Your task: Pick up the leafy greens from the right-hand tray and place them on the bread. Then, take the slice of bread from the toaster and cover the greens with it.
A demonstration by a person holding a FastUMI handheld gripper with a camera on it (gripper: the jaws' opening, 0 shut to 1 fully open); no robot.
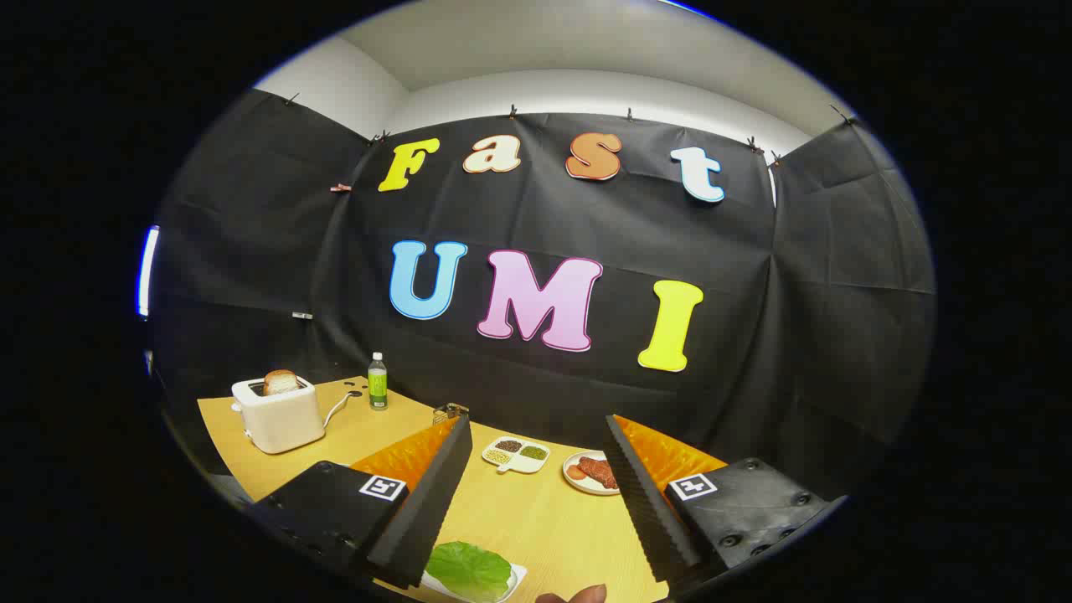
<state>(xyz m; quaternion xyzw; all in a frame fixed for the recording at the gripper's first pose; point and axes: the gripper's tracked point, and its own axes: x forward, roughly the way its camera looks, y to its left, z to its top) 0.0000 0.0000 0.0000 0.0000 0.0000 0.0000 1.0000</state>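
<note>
We need to bring the gripper (536,502) down squarely over the leafy greens (469,569), which lie on a white tray (517,576) low between the jaws, nearer the left one, and pinch the leaf without pressing on the tray. The jaws stand wide apart, holding and touching nothing. The toaster (278,414), a bread slice (280,382) standing in its slot, sits well beyond the left jaw on the tabletop (544,519).

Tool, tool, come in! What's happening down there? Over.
Tool open, holding nothing. Green leafy lettuce lies on its white tray, low between the fingers. Brown bread slice still in white toaster. Nothing in the way.
</note>
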